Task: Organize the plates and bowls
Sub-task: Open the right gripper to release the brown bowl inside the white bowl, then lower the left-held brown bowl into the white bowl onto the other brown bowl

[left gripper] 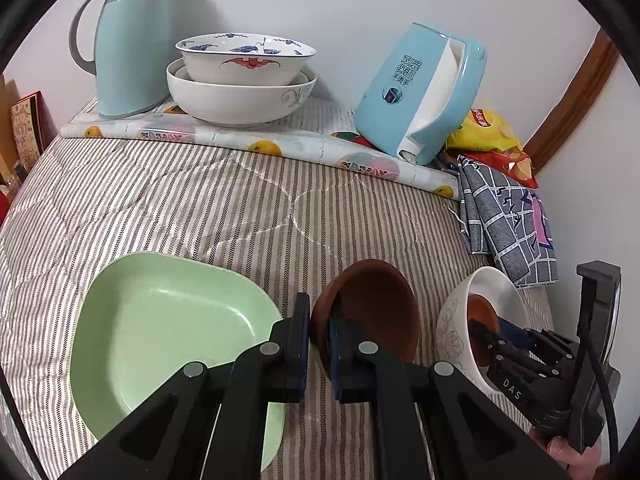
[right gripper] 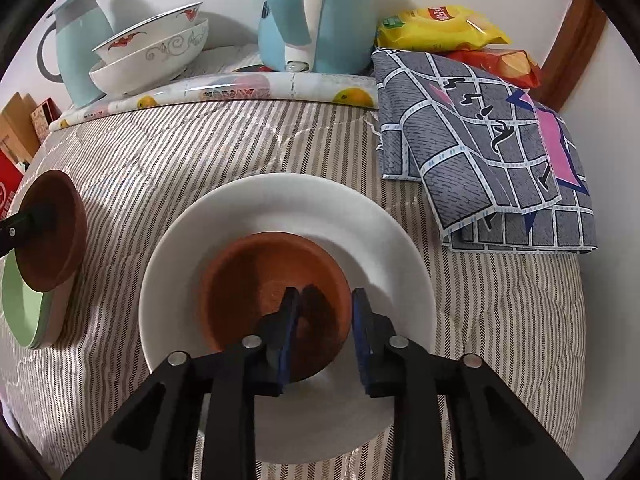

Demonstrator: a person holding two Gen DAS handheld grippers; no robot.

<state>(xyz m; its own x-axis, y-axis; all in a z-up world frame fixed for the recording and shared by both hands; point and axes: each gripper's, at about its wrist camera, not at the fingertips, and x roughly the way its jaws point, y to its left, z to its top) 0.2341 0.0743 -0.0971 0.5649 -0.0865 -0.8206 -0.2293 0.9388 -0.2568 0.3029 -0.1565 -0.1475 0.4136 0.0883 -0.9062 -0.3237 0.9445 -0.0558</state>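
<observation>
My left gripper [left gripper: 320,320] is shut on the rim of a brown bowl [left gripper: 372,304] and holds it tilted above the striped cloth, just right of a green plate [left gripper: 160,328]. The right wrist view shows that bowl [right gripper: 52,232] at far left, over the green plate [right gripper: 24,312]. A second brown bowl [right gripper: 260,280] lies inside a white bowl [right gripper: 280,200]. My right gripper [right gripper: 326,300] straddles its near rim, one finger inside and one outside, with a gap showing. The white bowl [left gripper: 496,292] and right gripper [left gripper: 494,330] also appear in the left wrist view.
At the back, on a fruit-print mat [left gripper: 280,146], stand a teal jug [left gripper: 128,40], two stacked patterned bowls [left gripper: 244,76] and a blue kettle [left gripper: 420,92]. Snack bags [left gripper: 488,132] and a folded grey cloth [right gripper: 480,152] lie at the right. The wall is close behind.
</observation>
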